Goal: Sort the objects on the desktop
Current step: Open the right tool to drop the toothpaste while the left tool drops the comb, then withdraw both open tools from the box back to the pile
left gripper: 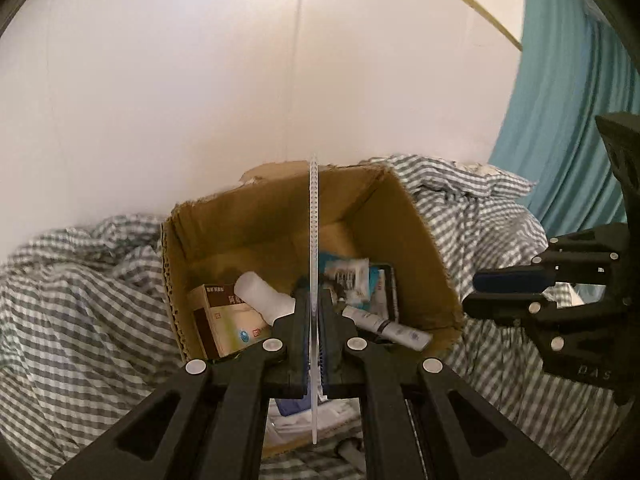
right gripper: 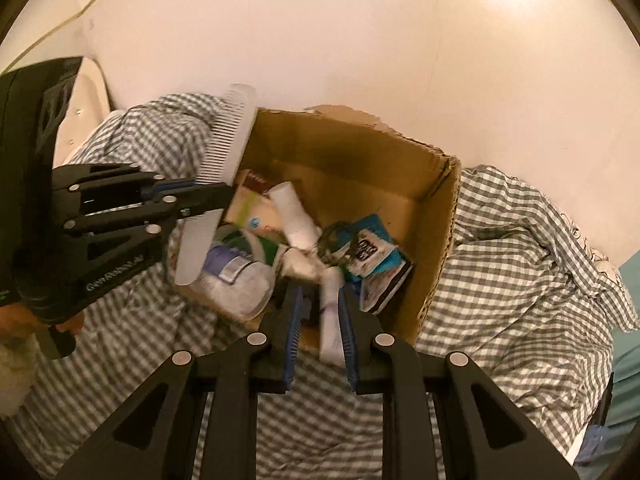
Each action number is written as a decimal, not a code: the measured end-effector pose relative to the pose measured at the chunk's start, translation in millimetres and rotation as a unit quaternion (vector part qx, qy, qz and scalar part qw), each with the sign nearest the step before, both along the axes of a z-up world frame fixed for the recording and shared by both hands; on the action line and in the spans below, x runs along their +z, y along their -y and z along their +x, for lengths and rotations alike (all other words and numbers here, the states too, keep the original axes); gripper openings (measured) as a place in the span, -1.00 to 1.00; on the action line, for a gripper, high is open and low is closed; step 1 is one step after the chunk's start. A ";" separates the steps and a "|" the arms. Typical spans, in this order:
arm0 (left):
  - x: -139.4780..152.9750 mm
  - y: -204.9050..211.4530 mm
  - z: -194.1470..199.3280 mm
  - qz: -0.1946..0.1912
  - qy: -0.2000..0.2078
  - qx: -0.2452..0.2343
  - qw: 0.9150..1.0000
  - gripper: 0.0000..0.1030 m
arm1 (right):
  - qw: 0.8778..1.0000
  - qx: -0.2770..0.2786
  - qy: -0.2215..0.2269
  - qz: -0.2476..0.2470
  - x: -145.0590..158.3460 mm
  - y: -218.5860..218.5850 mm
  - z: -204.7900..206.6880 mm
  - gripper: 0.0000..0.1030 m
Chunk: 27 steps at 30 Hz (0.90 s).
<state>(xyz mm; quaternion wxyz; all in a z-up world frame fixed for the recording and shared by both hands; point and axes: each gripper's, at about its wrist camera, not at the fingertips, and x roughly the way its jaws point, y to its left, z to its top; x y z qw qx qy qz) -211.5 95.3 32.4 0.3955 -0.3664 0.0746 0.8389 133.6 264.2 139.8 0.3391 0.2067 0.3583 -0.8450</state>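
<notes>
L gripper (left gripper: 315, 320): fingers clamped on comb (left gripper: 314, 240), seen edge-on in L view, running up frame centre. In R view same gripper (right gripper: 208, 196) sits mid-left, comb (right gripper: 230, 136) held flat-side on, teeth to the left, tip reaching up past box rim.
Comb pos: over left part of box, R view; lower end hangs below the fingers at box's near-left corner. Not touching the contents as far as I can tell.
R gripper (right gripper: 318, 316): fingers apart, moderate gap, blue pads (right gripper: 292, 336). White tube (right gripper: 330, 320) sits in the gap, blurred; touching pads or not, can't tell. In L view R gripper (left gripper: 480, 292) comes in from right edge, tips just beside box's right wall, gap looks narrow from that angle.
Box (right gripper: 440, 216): open cardboard, torn top edges, centre of both views, on checked sheet (right gripper: 520, 260).
Box contents: med carton (left gripper: 224, 320) lower left in L view; white roll (left gripper: 264, 292) next to it; blue/white packet (right gripper: 372, 252) right-centre in R view; white tube (left gripper: 384, 326) lower right in L view; bagged blue/white item (right gripper: 236, 276) near-left corner, R view.
Bkgd: white wall (left gripper: 160, 80); teal curtain (left gripper: 568, 100) upper right, L view.
</notes>
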 end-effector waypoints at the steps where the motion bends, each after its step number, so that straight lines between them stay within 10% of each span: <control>1: -5.0 -1.3 -5.2 -0.005 0.003 0.005 1.000 -0.93 | 1.000 -0.001 0.005 -0.003 0.8 2.8 -6.8 -0.67; 9: -35.2 -21.9 -28.8 -0.055 0.040 0.029 0.997 -0.68 | 0.999 -0.005 0.037 -0.020 -3.3 4.5 -37.5 -0.67; 12: -37.4 -22.7 -25.2 -0.072 0.031 0.037 0.996 0.53 | 0.999 -0.017 0.039 -0.013 -8.5 -1.2 -44.1 -0.61; 13: -34.8 -19.7 -21.6 -0.074 0.019 0.046 0.996 0.62 | 0.999 -0.018 0.036 -0.011 -9.9 -4.2 -43.7 -0.55; 21: -22.0 27.2 32.7 -0.035 0.025 0.086 0.995 0.80 | 1.000 -0.015 0.024 0.001 -20.5 -43.8 -12.0 -0.52; 27: -76.4 67.1 104.6 -0.067 0.050 0.097 0.992 0.80 | 0.994 0.003 0.099 -0.036 -63.2 -71.8 8.5 -0.52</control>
